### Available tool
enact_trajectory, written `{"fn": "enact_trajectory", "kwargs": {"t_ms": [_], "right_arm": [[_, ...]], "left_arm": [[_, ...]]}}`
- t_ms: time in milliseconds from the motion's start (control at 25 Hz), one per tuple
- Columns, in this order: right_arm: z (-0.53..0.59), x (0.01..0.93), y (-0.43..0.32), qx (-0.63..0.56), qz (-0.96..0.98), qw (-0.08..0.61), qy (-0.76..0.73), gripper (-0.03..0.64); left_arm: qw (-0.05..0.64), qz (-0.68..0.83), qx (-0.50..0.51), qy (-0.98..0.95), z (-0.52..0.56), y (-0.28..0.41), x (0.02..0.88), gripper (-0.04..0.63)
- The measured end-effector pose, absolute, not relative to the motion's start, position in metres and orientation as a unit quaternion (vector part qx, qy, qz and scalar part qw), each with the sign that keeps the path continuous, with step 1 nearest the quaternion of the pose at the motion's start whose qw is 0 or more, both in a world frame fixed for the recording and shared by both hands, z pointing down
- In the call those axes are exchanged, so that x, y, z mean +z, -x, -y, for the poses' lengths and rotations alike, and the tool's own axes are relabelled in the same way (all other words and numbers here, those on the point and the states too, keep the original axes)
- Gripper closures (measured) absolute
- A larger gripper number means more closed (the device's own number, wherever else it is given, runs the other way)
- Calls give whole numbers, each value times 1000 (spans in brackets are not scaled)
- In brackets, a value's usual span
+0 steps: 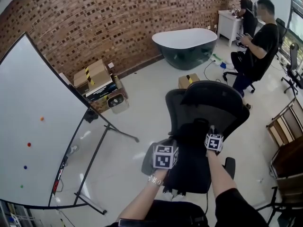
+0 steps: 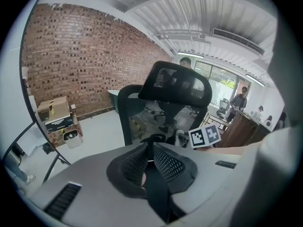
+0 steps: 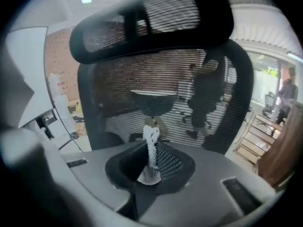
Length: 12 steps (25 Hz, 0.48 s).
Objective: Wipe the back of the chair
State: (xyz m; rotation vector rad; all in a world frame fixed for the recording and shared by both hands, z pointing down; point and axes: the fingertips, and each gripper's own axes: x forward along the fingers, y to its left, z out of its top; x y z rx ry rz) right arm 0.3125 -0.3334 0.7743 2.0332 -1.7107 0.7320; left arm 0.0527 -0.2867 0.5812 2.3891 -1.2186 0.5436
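The black mesh office chair (image 1: 208, 103) stands in front of me with its back towards me. My right gripper (image 1: 211, 132) is up near the lower part of that back. In the right gripper view, the right gripper (image 3: 150, 156) is shut on a white cloth (image 3: 151, 143) that sticks up between the jaws. The mesh back (image 3: 165, 89) and the headrest (image 3: 151, 22) fill the view close ahead. My left gripper (image 1: 166, 147) is lower and to the left, shut with nothing in it (image 2: 149, 150). It looks at the chair back (image 2: 161, 112) from farther off.
A large whiteboard (image 1: 38, 126) on a metal stand (image 1: 102, 143) fills the left. Cardboard boxes (image 1: 94, 77) and a dark bathtub (image 1: 187, 46) stand by the brick wall. A person (image 1: 258, 46) sits at the far right. Wooden furniture (image 1: 286, 141) stands on the right.
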Motion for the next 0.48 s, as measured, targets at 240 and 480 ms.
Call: {"fn": "enact_trajectory", "kwargs": {"t_ms": [240, 480], "right_arm": [[402, 772, -126, 263, 723, 194, -608, 572], [416, 805, -117, 256, 713, 257, -600, 572]], "left_arm": [[199, 456, 193, -846, 289, -34, 573, 555], [192, 484, 195, -831, 288, -1, 571, 555]]}}
